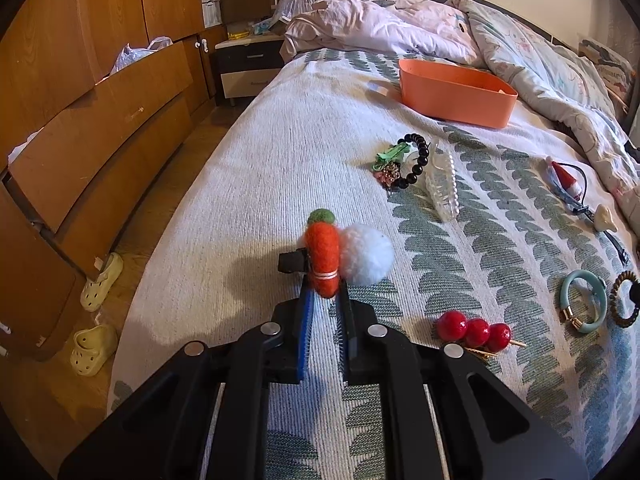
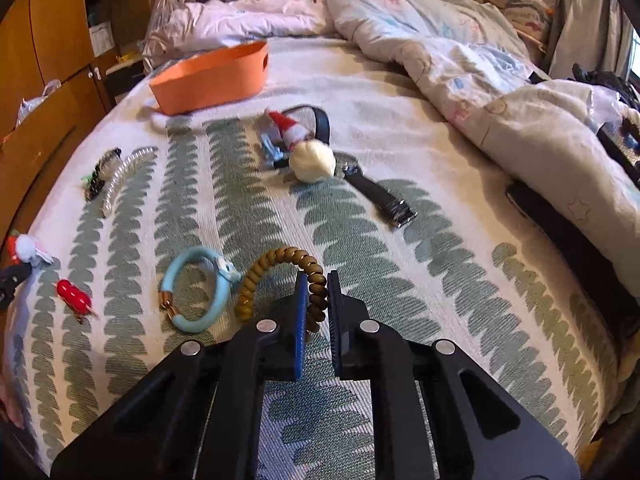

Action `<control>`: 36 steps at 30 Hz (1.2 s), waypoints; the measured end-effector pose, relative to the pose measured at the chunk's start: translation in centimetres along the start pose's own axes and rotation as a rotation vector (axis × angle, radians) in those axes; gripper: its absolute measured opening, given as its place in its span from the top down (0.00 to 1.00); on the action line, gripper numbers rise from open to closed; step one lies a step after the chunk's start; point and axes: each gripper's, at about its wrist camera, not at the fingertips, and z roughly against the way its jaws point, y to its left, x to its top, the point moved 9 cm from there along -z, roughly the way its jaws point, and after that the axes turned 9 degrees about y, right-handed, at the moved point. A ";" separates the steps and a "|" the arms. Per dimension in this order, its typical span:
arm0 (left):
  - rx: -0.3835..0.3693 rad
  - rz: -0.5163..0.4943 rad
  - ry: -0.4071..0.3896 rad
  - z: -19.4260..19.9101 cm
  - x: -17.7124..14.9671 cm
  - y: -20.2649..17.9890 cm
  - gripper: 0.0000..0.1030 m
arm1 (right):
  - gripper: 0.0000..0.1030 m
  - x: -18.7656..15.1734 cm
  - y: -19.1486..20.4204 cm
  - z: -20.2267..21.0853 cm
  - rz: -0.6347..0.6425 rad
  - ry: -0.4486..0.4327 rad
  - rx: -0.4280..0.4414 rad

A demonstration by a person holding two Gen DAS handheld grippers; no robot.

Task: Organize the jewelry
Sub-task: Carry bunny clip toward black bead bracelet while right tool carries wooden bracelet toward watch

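Bed (image 1: pixel 280 128) is covered in jewelry, orange bin (image 1: pixel 456 92) sits up near the duvet. Left tool (image 1: pixel 324 292) is clamped on the carrot hair clip (image 1: pixel 322 256); right tool (image 2: pixel 318 300) is pinching the brown spiral hair tie (image 2: pixel 276 272).

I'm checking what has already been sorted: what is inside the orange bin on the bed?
The orange bin shows only bare inner wall and a handle slot in both views. Its near wall hides the floor from both cameras, so whether any jewelry lies inside cannot be told.
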 end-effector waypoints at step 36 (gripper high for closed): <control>-0.039 -0.106 -0.140 0.0 11.7 -6.1 0.89 | 0.90 12.5 -0.5 -0.2 0.002 -0.068 0.107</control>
